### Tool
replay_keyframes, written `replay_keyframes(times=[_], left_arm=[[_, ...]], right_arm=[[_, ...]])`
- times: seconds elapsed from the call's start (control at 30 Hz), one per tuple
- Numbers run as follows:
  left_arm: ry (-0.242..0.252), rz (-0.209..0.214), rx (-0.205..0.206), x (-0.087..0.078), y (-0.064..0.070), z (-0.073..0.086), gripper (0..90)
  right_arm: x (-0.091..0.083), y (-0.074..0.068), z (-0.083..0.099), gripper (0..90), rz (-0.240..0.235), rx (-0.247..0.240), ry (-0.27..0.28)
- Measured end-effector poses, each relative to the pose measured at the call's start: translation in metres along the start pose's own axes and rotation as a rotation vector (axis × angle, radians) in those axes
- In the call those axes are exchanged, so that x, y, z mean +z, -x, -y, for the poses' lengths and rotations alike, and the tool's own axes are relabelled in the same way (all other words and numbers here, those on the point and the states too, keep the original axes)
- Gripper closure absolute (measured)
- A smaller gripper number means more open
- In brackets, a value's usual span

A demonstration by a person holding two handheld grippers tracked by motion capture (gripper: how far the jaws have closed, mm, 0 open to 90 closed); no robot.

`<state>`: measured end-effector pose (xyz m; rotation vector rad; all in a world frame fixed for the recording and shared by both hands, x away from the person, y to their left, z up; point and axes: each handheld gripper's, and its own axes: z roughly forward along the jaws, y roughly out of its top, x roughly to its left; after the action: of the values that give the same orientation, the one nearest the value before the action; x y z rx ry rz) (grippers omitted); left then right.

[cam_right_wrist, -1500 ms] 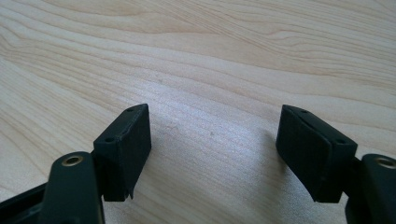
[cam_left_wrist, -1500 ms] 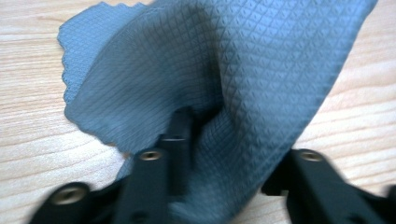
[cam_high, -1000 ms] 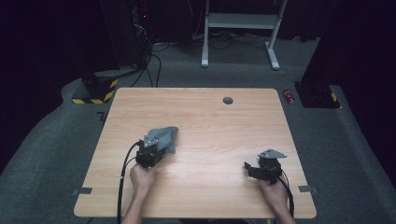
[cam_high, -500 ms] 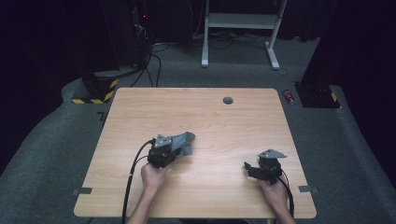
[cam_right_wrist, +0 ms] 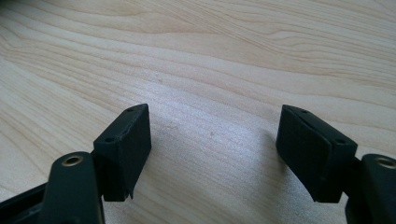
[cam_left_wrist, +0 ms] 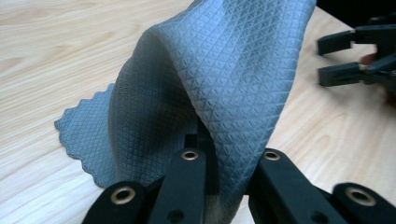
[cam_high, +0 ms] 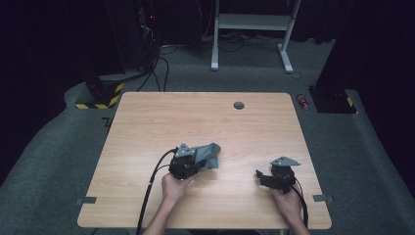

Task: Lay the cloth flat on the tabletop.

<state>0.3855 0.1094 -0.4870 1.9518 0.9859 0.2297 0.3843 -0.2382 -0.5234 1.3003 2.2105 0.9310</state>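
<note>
Fingers of my left gripper (cam_left_wrist: 219, 163) are pinched on a grey cloth (cam_left_wrist: 219, 79), with the fabric caught between the 2 black jaws and rising up in a draped fold ahead of them. In the left gripper view, the cloth has a fine diamond weave and a scalloped edge, and that edge lies on the wooden table (cam_left_wrist: 56, 42) at the left while the rest is lifted. From the high view, my left gripper (cam_high: 192, 165) sits a little left of the table's middle, toward my side, and the cloth (cam_high: 208, 152) bunches just beyond it, toward the right.

My right gripper (cam_right_wrist: 212, 154) has its 2 jaws spread wide with bare wood between them, holding nothing. In the high view it (cam_high: 266, 177) rests low near the table's right front, well apart from the cloth. A small dark round fitting (cam_high: 239, 105) sits near the table's far edge.
</note>
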Motion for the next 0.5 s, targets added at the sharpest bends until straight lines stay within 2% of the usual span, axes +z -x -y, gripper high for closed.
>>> replay_keyframes(times=[0.13, 0.27, 0.3, 0.37, 0.5], left_arm=[[-0.011, 0.021, 0.01, 0.011, 0.006, 0.0, 86.1], [-0.032, 0.022, 0.027, 0.02, 0.009, 0.002, 83.7], [-0.037, 0.025, 0.022, 0.021, 0.009, 0.002, 81.6], [-0.044, 0.02, 0.03, 0.02, 0.009, 0.002, 76.8], [-0.039, 0.019, 0.023, 0.016, 0.011, 0.004, 63.5]], right_arm=[[0.0, 0.0, 0.0, 27.5, -0.002, -0.004, 0.001], [0.0, 0.0, 0.0, 29.6, -0.007, -0.01, 0.004], [-0.001, -0.001, 0.0, 30.6, -0.006, -0.004, 0.002], [-0.001, -0.002, 0.0, 39.5, -0.004, -0.006, 0.012], [-0.001, -0.003, 0.0, 45.6, 0.0, -0.008, 0.021]])
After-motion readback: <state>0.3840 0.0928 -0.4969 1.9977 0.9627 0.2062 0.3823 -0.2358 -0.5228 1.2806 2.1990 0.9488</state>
